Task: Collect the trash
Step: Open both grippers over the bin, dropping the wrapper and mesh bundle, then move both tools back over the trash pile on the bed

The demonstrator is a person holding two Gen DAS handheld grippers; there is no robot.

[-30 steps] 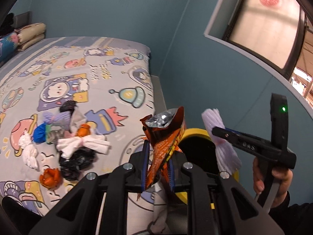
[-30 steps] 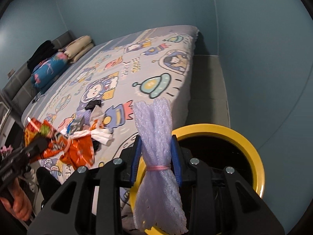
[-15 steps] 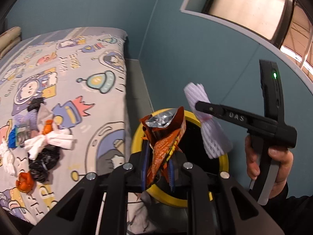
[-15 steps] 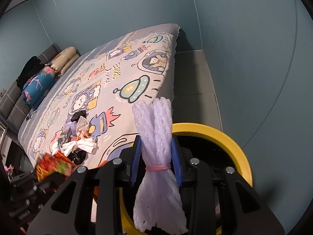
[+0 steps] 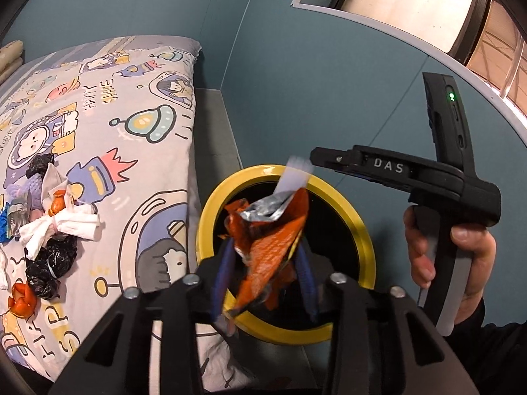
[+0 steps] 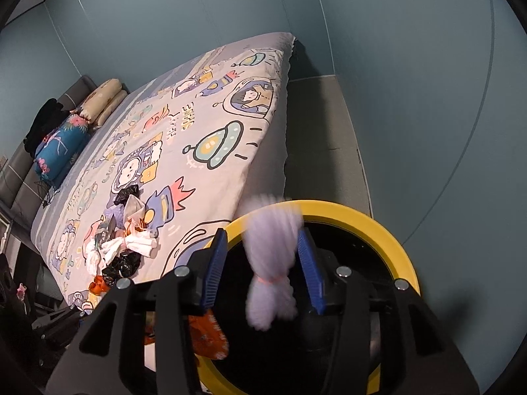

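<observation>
An orange snack bag (image 5: 266, 250) with a silver inside hangs between the blue pads of my left gripper (image 5: 265, 247), over the black bin with a yellow rim (image 5: 359, 230). The jaws are opening and the bag sits loose between them. In the right wrist view a pale lilac foam net bundle (image 6: 270, 263), tied with a pink band, is blurred between the pads of my right gripper (image 6: 262, 235). Those jaws are opening too, with a gap on each side of the bundle. It is above the bin's rim (image 6: 378, 227). The orange bag (image 6: 207, 332) shows at lower left.
A pile of trash (image 5: 56, 227) lies on the cartoon-print bed (image 5: 131, 82): white tissues, black bags, orange peel. A person's hand (image 5: 461, 263) holds the right gripper beside the bin. A blue wall stands close behind the bin. Pillows (image 6: 98, 102) are at the bed's far end.
Both grippers swung from the bed side to over the bin. Both pairs of jaws have spread. The foam bundle is now blurred and lower, and the snack bag has sagged.
</observation>
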